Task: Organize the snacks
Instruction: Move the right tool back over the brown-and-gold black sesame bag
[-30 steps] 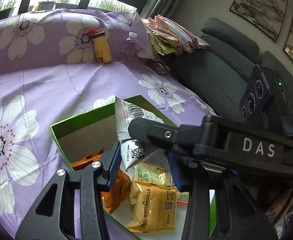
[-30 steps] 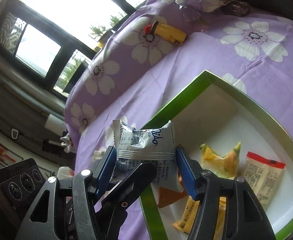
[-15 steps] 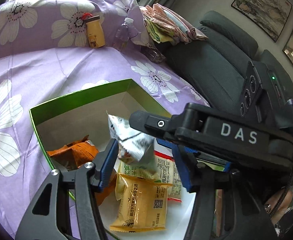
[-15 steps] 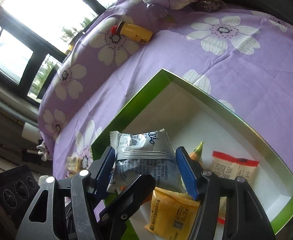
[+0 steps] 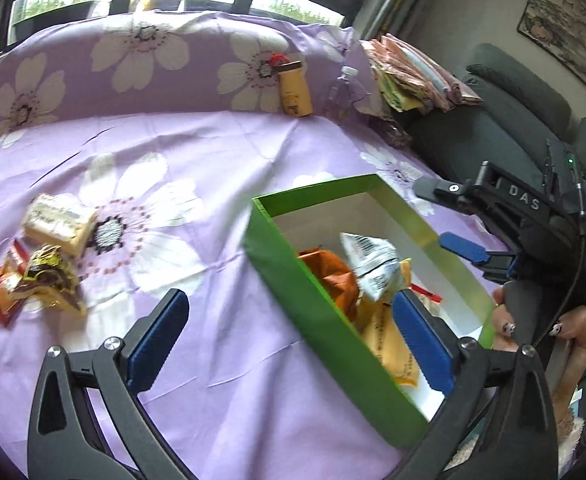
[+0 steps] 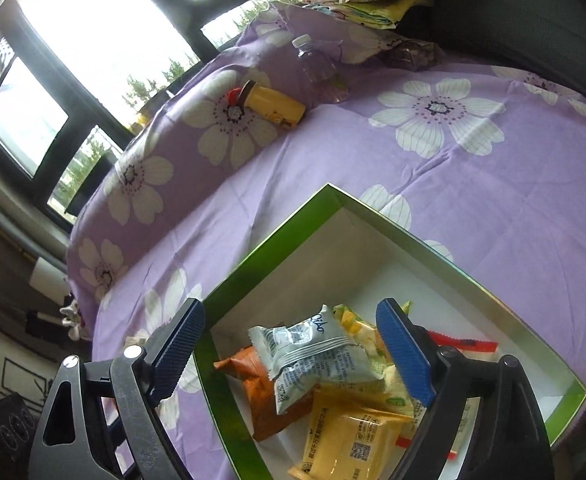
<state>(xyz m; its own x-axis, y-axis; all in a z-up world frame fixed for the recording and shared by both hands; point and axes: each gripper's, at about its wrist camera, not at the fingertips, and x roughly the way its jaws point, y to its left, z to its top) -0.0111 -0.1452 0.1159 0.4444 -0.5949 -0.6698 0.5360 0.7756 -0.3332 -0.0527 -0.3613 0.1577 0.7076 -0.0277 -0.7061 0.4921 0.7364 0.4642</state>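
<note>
- Left wrist view: showing the left gripper (image 5: 289, 332) spread wide and empty, jaws having just been opening, straddling the near wall of the green cardboard box (image 5: 325, 312).
- Lying inside that box, the white-and-grey foil snack packet (image 5: 371, 266), dropped free on top of an orange crinkled pouch (image 5: 333, 276) and a yellow plastic-wrapped cake packet (image 6: 357, 440).
- Hovering over the same box, the right gripper (image 6: 293, 352), also released, jaws just been opening, nothing pinched between them.
- Waiting farther out to the left on the purple flowered cloth (image 5: 213, 152): a red-and-gold wrapped candy cluster (image 5: 33, 280) and a pale cream biscuit pack (image 5: 59, 224), long axis running roughly left to right.
- Judging the left gripper nearer to those loose snacks, so likely reaching leftward next.
</note>
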